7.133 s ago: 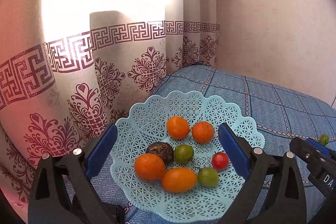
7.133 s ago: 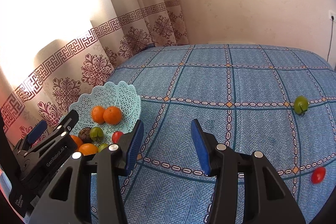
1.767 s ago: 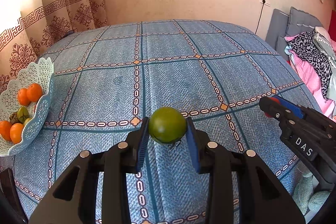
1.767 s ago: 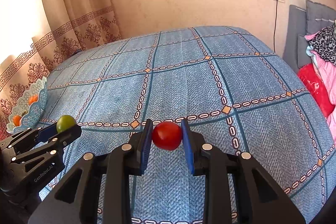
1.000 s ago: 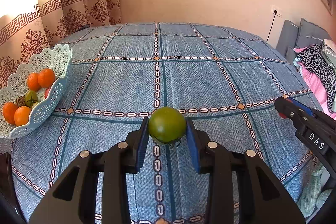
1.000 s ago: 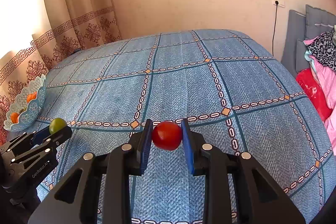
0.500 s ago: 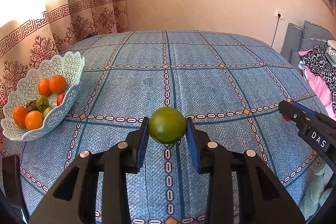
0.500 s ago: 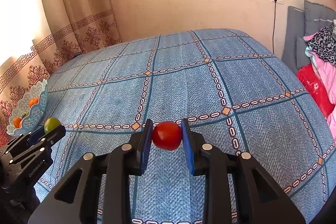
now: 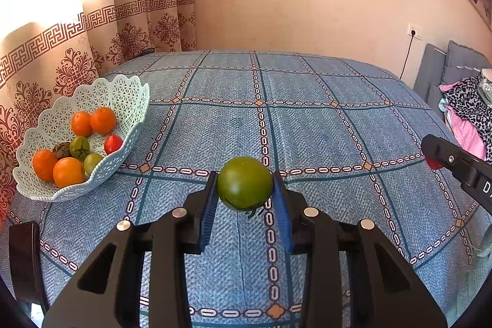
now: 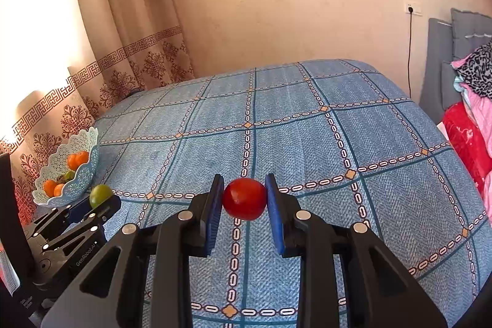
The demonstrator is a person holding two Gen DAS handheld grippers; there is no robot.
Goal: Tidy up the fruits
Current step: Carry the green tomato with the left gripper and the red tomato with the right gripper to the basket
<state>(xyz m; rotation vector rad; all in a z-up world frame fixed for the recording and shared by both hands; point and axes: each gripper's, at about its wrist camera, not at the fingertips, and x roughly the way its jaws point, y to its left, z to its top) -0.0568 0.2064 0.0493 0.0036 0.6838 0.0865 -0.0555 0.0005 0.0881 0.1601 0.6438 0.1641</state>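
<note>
A green tomato (image 9: pixel 245 183) sits clamped between the blue pads of the left hand-held gripper (image 9: pixel 245 199), raised above the blue checked bedspread (image 9: pixel 307 125). The right hand-held gripper (image 10: pixel 244 200) likewise grips a red tomato (image 10: pixel 244 199). Ahead and left of both, the lattice fruit basket (image 9: pixel 123 94) stands near the bed's curtain-side edge, holding oranges and tomatoes; open bedspread lies between.
</note>
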